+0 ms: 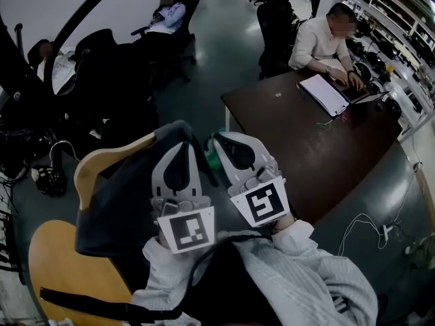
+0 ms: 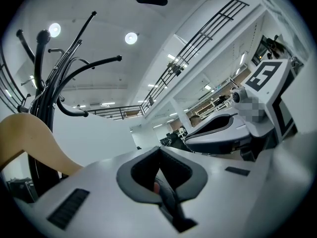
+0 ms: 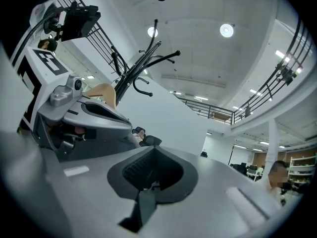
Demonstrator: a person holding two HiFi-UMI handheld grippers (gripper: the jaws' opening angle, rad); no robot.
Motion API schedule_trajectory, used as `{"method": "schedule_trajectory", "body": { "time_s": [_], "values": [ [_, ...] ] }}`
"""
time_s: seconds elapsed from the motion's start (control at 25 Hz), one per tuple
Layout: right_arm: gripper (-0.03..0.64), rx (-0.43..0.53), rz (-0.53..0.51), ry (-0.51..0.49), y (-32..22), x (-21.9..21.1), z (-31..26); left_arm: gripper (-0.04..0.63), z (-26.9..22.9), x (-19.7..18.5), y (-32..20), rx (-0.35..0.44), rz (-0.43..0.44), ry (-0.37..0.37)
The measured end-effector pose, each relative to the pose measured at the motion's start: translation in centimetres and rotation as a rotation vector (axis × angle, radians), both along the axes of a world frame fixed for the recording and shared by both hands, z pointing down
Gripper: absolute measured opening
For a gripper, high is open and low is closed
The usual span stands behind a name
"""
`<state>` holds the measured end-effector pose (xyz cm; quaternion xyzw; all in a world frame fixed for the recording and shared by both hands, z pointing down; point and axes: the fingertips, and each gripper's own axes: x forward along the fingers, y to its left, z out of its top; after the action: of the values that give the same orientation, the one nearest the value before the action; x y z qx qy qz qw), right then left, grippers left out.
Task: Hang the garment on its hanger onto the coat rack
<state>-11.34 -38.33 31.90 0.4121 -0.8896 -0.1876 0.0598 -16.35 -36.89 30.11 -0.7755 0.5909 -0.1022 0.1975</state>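
Left gripper (image 2: 159,152): clenched, jaws fully together, nothing seen between them; it points up toward the ceiling, with its tip over the collar of the garment (image 1: 126,202) in the head view. Right gripper (image 3: 154,151): likewise clenched and empty, close beside the left one and just apart from it. Garment: dark, draped on a wooden hanger (image 1: 102,163) at the left gripper's left, with the metal hook (image 1: 64,148) rising toward the rack (image 2: 43,103). The left gripper view shows the hanger's shoulder just beside the rack pole; whether the hook sits on an arm cannot be told. Markings: each gripper carries a cube (image 1: 187,228) with a black-and-white square pattern, and the right one's (image 1: 262,204) is similar; neither reads as words. Surroundings: a dark brown counter (image 1: 326,148) has its near corner just right of the grippers, and a person (image 1: 316,39) sits at its far end by a white pad (image 1: 325,94). A tan round seat (image 1: 68,270) lies low at the left, under the garment. Open grey floor (image 1: 217,53) runs between the rack and the counter. The rack's black arms spread above both grippers.
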Motion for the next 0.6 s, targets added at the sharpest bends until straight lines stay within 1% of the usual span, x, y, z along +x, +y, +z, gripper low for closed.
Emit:
{"method": "schedule_trajectory", "body": {
  "time_s": [0.44,0.6],
  "values": [
    [0.002,-0.010,0.005,-0.001,-0.14,0.55,0.09,0.006,0.12,0.31,-0.15,-0.009,0.001,-0.019],
    [0.002,-0.018,0.006,0.013,-0.17,0.40,0.45,0.006,0.21,0.04,-0.19,-0.012,-0.002,-0.020]
  ]
}}
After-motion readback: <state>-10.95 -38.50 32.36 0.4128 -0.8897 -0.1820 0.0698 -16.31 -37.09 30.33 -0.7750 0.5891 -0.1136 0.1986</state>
